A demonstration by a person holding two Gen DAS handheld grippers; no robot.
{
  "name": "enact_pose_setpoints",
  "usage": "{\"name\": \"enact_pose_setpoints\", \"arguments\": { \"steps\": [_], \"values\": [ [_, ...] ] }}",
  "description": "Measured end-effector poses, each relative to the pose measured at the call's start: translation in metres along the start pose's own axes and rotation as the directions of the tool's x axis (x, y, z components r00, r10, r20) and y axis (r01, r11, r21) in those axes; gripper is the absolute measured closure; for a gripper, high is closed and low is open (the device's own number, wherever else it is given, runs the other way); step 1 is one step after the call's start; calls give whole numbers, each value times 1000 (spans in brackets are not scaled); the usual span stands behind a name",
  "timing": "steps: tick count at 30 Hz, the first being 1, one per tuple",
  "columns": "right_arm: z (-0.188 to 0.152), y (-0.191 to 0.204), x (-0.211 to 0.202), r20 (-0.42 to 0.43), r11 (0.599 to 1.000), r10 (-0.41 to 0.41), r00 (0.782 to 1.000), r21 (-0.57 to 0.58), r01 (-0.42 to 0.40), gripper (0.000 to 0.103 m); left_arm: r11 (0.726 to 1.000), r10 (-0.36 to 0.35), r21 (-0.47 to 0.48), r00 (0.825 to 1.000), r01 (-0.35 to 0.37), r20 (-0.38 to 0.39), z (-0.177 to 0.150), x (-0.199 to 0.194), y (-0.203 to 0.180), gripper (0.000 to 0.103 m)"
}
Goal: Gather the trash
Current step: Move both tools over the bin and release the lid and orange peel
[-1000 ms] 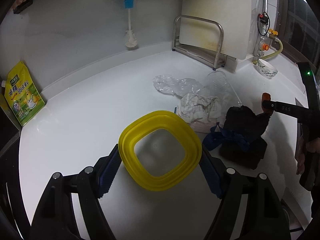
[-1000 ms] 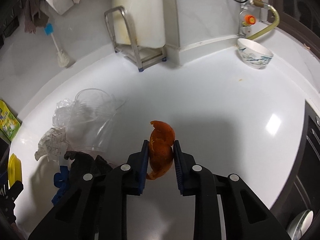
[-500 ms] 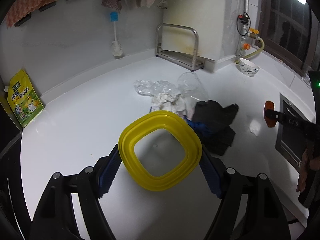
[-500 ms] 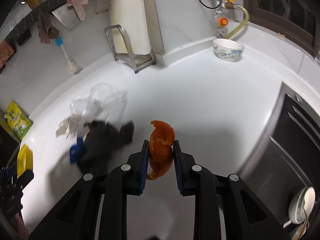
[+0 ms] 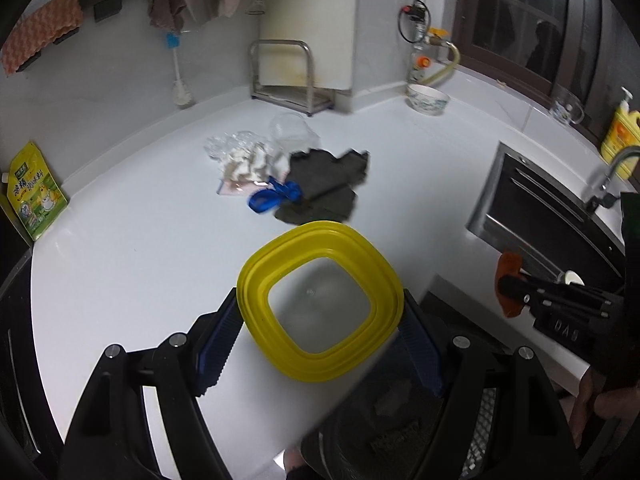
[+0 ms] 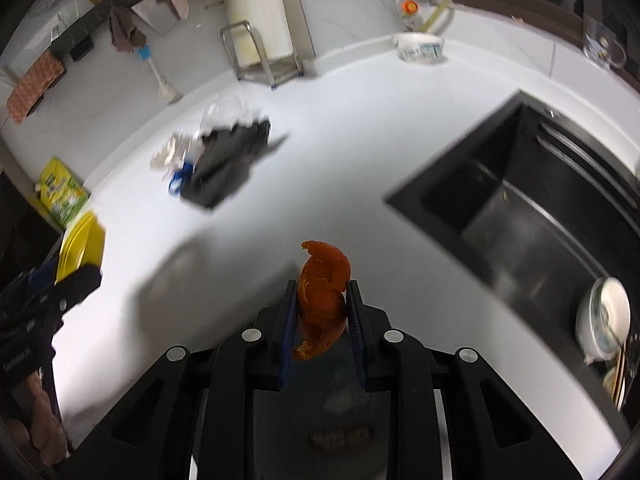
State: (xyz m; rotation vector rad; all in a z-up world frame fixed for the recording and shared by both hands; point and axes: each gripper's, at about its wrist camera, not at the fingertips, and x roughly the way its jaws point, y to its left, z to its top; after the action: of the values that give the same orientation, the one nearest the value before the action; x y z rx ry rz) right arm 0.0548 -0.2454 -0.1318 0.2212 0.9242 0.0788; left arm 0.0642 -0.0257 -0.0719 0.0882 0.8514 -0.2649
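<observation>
My left gripper (image 5: 320, 340) is shut on a yellow-rimmed container lid (image 5: 320, 300) and holds it above the white counter's front edge. My right gripper (image 6: 322, 316) is shut on an orange peel (image 6: 324, 300), also above the front edge; the peel also shows at the right of the left wrist view (image 5: 507, 280). A pile of trash lies mid-counter: crumpled paper (image 5: 252, 162), clear plastic wrap (image 5: 224, 145), a clear cup (image 5: 290, 128), a blue strip (image 5: 276, 196) and a black cloth (image 5: 326, 184).
A black sink (image 6: 532, 200) is set into the counter at the right, with a bowl (image 6: 604, 320) beside it. A patterned bowl (image 5: 427, 98), a metal rack (image 5: 286, 76), a brush (image 5: 180, 80) and a yellow-green pouch (image 5: 34, 192) stand along the back wall.
Both grippers have pulled back and up from the trash pile toward the counter's front edge, each still holding its item. The sink has come into view.
</observation>
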Motion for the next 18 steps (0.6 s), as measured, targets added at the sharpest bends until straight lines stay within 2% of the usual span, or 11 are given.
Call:
{"name": "enact_pose_setpoints", "arguments": {
  "steps": [9,18],
  "values": [
    [-66,-15,-28,-66,999,34,997,25,-32,80,1000,-21,20,998,23,-64,-37,-13,-38,29],
    [-99,-21,-26,-131,998,59,990,10,-58,80,998,-51,17,990,54,-133,-71,-10,-61,29]
  ]
}}
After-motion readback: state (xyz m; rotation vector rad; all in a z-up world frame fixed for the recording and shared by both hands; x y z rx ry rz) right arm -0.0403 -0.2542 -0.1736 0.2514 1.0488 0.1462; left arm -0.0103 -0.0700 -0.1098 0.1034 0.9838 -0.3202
